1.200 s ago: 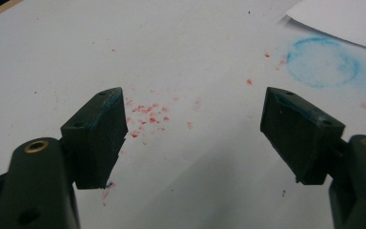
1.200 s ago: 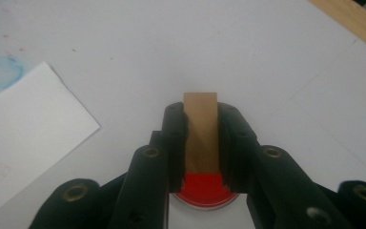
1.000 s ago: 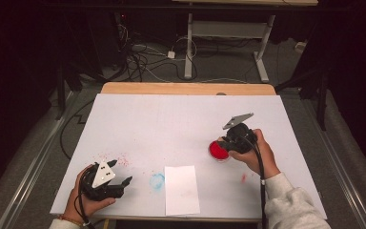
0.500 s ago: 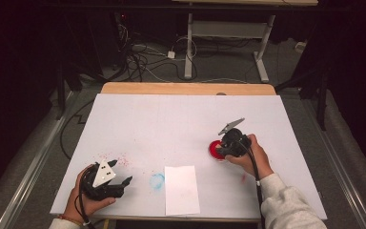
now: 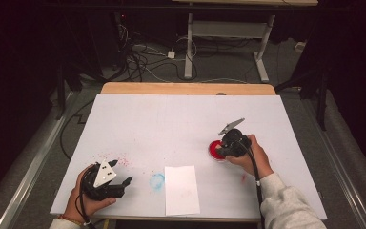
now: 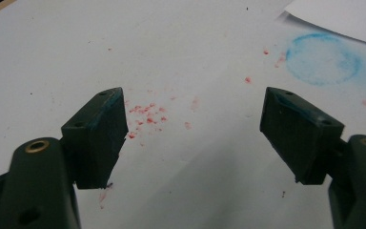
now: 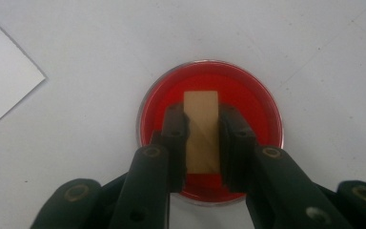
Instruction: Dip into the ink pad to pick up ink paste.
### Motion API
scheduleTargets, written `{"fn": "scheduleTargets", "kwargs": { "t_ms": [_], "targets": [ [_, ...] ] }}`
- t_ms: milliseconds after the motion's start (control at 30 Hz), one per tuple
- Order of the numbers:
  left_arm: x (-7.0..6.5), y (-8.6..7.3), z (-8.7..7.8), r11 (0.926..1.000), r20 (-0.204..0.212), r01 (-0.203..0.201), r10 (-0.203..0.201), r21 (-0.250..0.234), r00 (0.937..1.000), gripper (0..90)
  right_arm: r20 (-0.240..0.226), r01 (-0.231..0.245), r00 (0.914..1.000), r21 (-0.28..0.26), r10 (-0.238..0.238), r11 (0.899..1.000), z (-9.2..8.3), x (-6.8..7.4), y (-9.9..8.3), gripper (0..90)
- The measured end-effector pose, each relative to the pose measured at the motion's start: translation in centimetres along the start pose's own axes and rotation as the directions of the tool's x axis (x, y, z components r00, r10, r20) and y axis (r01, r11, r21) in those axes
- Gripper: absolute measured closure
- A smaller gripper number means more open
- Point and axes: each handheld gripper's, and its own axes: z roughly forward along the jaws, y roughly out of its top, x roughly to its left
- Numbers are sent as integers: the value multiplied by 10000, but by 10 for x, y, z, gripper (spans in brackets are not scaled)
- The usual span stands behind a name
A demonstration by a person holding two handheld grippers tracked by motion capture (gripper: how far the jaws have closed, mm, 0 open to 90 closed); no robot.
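A round red dish (image 7: 252, 102) of red paint lies on the white table cover (image 5: 171, 129), right of centre. My right gripper (image 7: 203, 125) is shut on a small tan wooden block (image 7: 201, 131), which stands down in the dish. In the high view that right gripper (image 5: 225, 149) sits over the red dish (image 5: 214, 149). Near the front left corner, my left gripper (image 5: 124, 177) rests low with its jaws wide apart. The left gripper (image 6: 190, 129) holds nothing, and only speckled table shows between its black fingers (image 6: 97, 133).
A white sheet of paper (image 5: 181, 189) lies at the front edge, with a pale blue ring stain (image 5: 157, 181) just left of it. Red specks (image 6: 145, 114) dot the cover by the left gripper. Bare wood (image 5: 186, 88) edges the far side, and cables lie on the floor beyond.
My right gripper has come down onto the red dish with the block in it, then held still. The left gripper has not moved.
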Motion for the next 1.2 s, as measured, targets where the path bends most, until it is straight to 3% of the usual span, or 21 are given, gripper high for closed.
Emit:
{"fn": "scheduleTargets", "kwargs": {
  "t_ms": [233, 467, 733, 933, 1200],
  "targets": [
    [0, 0, 0, 10000, -3, -7, 7, 30, 10000, 242, 85, 191, 9998, 101, -192, 9998, 0, 2, 1, 758],
    [0, 0, 1, 10000, 6, -35, 35, 70, 10000, 242, 16, 93, 10000, 136, -93, 9999, 0, 1, 1, 757],
    [3, -2, 2, 9998, 14, 193, -193, 50, 9998, 241, 20, 182, 9998, 129, -182, 9998, -1, 0, 2, 755],
    [4, -4, 1, 9998, 48, 209, -209, 55, 9998, 241, 148, 259, 9996, -581, -251, 9980, -12, 3, 5, 755],
    [4, -4, 1, 9998, 5, 173, -174, 73, 9998, 241, 593, 418, 9975, -766, -373, 9962, -22, 2, 3, 754]
  ]
}}
